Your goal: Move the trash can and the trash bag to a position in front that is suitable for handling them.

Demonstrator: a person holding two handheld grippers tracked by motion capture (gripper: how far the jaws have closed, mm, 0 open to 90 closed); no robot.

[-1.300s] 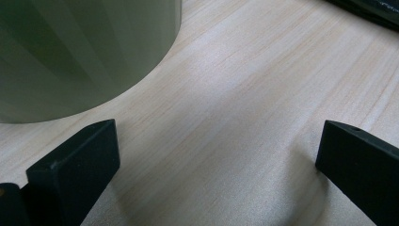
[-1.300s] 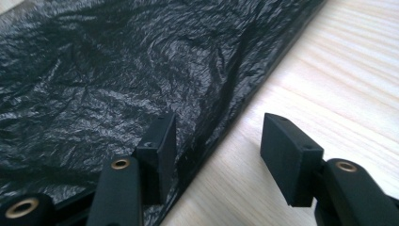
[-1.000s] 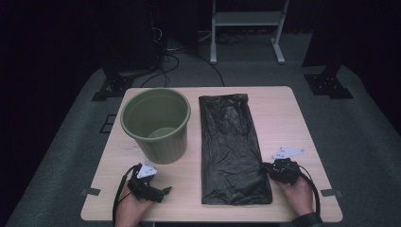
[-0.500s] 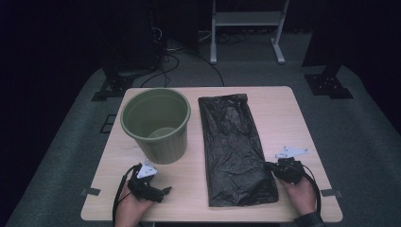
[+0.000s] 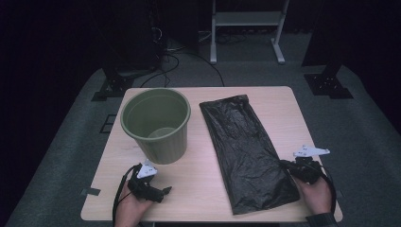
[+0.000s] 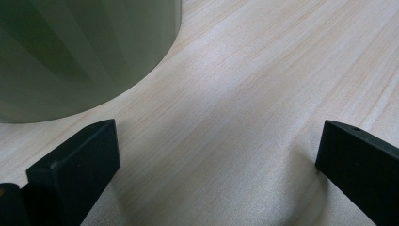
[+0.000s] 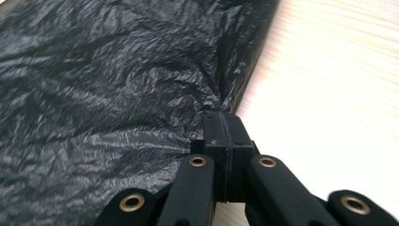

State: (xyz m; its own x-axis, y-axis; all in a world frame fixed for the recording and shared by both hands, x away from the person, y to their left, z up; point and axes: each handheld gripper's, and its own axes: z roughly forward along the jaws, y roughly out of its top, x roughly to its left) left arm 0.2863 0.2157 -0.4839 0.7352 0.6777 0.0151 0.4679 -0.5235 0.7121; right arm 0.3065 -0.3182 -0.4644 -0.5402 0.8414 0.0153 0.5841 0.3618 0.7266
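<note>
A flat, crinkled black plastic bag (image 5: 246, 153) lies lengthwise on the right half of the pale wooden bench (image 5: 203, 184), its near end angled toward the person's right. The right gripper (image 5: 289, 166) sits at the bag's right edge near the front; in the right gripper view its 2 jaws are pressed together with a pinch of the bag's edge (image 7: 221, 101) caught between them, the plastic puckering into the grip. The left gripper (image 5: 165, 190) rests at the bench's front left, jaws wide apart over bare wood, nothing between them. A round olive-green plastic bin (image 5: 156, 124) stands upright just beyond it, apart from the bag.
</note>
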